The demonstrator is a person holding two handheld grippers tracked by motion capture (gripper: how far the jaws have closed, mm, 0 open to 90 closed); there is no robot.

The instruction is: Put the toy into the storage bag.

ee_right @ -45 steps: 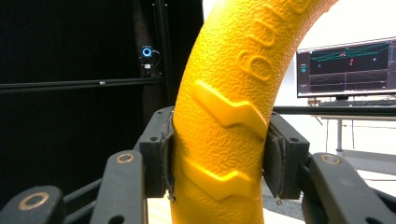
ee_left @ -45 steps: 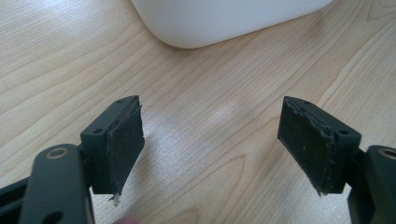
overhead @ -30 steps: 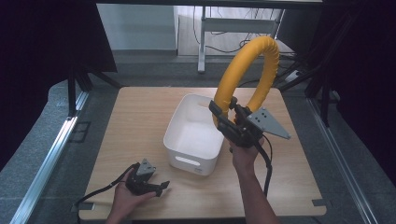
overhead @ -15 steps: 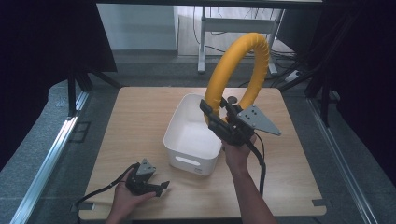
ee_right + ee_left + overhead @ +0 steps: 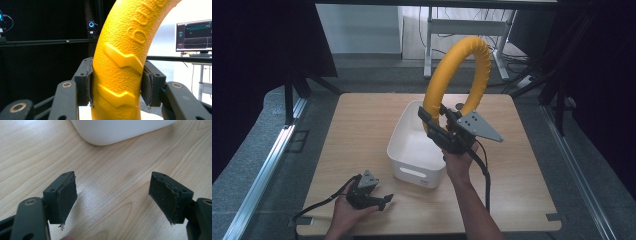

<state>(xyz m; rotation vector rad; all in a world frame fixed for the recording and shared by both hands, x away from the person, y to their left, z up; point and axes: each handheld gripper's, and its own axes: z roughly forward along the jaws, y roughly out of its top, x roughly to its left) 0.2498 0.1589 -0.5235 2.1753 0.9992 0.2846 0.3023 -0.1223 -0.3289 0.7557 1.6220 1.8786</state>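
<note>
Table (image 5: 362, 130) of pale wood lies in front of me, seen from above, with a white rectangular bin (image 5: 414, 150) standing near its centre. My right gripper (image 5: 439, 131) is raised above the bin's 3 o'clock rim, and its two black jaws are clamped on a thick yellow ring (image 5: 457, 77). The ring stands upright, arching from the jaws toward 12 o'clock, well above the bin. In the right gripper view the ring (image 5: 120, 65) sits squeezed between both pads, its pebbled surface and raised zigzag ridges pressed against them, with embossed lettering higher up that I cannot read. Beyond it, at 3 o'clock in that view, a monitor (image 5: 193, 35) shows coloured traces. My left gripper (image 5: 377, 200) rests low at the table's 7 o'clock corner, well apart from the bin, with its cable (image 5: 319, 207) trailing toward the table edge. In the left gripper view its jaws stand wide apart with nothing between them, just bare wood grain, and the rounded corner of the bin (image 5: 120, 131) shows at 12 o'clock.
</note>
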